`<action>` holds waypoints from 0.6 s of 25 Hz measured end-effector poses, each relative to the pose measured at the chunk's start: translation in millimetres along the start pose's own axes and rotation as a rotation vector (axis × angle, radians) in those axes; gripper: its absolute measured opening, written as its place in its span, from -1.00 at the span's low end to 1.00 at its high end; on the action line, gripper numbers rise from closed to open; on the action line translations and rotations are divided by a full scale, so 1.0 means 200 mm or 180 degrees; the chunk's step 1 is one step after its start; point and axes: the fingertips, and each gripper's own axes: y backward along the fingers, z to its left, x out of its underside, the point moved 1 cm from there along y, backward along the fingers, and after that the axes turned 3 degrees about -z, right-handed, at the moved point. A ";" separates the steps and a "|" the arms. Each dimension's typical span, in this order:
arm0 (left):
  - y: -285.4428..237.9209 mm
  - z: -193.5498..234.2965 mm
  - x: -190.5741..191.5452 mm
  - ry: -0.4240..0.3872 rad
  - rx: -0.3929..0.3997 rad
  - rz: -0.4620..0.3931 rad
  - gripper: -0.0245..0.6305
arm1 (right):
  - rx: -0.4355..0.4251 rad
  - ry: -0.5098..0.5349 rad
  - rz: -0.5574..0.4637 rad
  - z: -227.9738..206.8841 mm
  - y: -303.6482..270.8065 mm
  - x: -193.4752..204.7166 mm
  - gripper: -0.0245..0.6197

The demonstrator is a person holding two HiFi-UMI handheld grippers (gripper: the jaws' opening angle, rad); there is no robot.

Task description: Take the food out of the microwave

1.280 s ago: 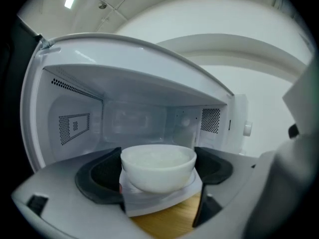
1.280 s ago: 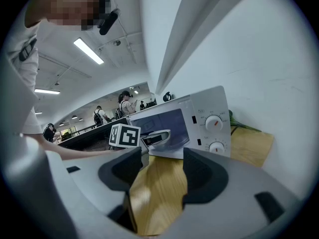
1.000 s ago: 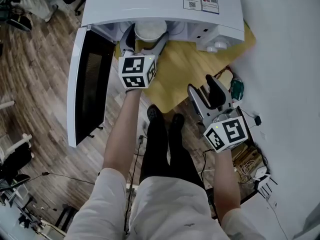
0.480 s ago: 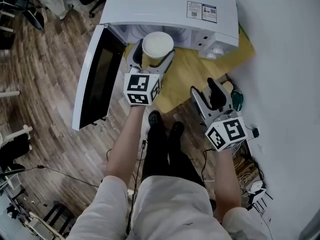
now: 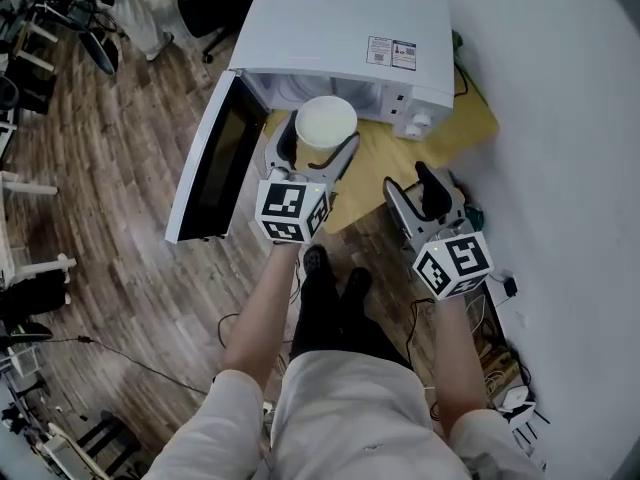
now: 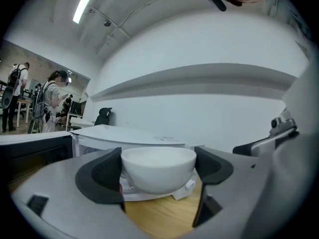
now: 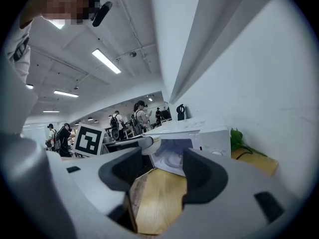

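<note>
One white bowl [image 5: 326, 121] is the whole matter here. It stands level with its mouth up, already outside the microwave [image 5: 345, 28] and just in front of the open cavity. What is in it I cannot tell; from above I see only a pale, even surface.

It is held by the left gripper [image 5: 315, 140], whose two dark pads press on opposite sides of the bowl's wall, one at each flank. In the left gripper view the bottom of the bowl seems to hang a little above the wooden table [image 5: 405, 143], not resting on it. The bowl is round, so no axis needs to be minded, only that the rim stays level.

The microwave door [image 5: 205, 163] stands swung wide to the left of the bowl, so that side is closed off. The bare wood lies below and to the right, in front of the knobs, and I judge that the bowl would be set down there.

The right gripper [image 5: 413, 190] is near, lower and to the right by the table's edge, its jaws spread with nothing between them — free to steady the bowl, but the left one is the carrier.
</note>
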 end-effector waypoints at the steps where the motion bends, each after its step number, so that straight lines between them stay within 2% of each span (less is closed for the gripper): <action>1: 0.02 -0.02 -0.03 -0.0011 0.0001 -0.0013 0.40 | -0.0010 0.0024 -0.0022 0.01 0.02 -0.03 -0.17; 15: 0.35 -0.24 -0.42 -0.0123 -0.0093 -0.0217 0.40 | -0.0072 0.0321 -0.0217 0.10 0.21 -0.30 -0.28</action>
